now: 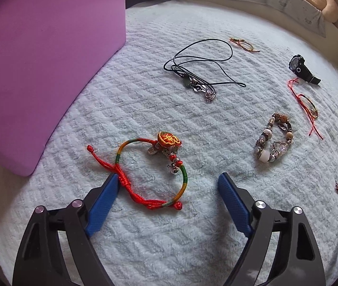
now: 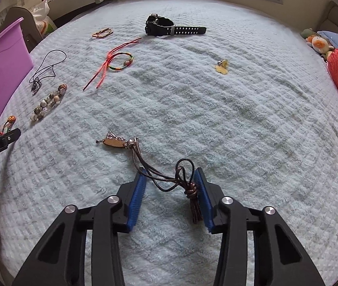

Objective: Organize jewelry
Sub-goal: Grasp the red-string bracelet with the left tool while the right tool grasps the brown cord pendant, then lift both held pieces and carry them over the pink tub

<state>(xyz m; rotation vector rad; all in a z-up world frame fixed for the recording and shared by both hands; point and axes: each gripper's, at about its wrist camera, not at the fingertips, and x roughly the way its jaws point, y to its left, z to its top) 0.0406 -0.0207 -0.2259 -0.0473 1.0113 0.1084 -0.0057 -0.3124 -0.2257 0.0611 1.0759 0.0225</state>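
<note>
A red, green and yellow woven bracelet (image 1: 169, 140) with an embroidered charm and small silver beads lies on the pale fluffy blanket (image 1: 145, 250). My left gripper (image 1: 169, 178) stands open around it, the left pad touching the red knot and the right pad clear of it. In the right wrist view a brown leather cord necklace (image 2: 191, 190) with a flat wooden pendant (image 2: 114, 141) lies between the pads of my right gripper (image 2: 170, 174). Its knotted end rests against the right pad, strands cross the left fingertip, and the cord is loose, not squeezed.
A purple box (image 1: 38, 59) stands at the left. Spread over the blanket are a black cord necklace (image 1: 200, 71), a beaded bracelet (image 1: 273, 140), a black watch (image 2: 166, 27), a red-string bracelet (image 2: 119, 62), a small woven bracelet (image 1: 244, 44) and a yellow charm (image 2: 222, 65). Soft toys sit far right.
</note>
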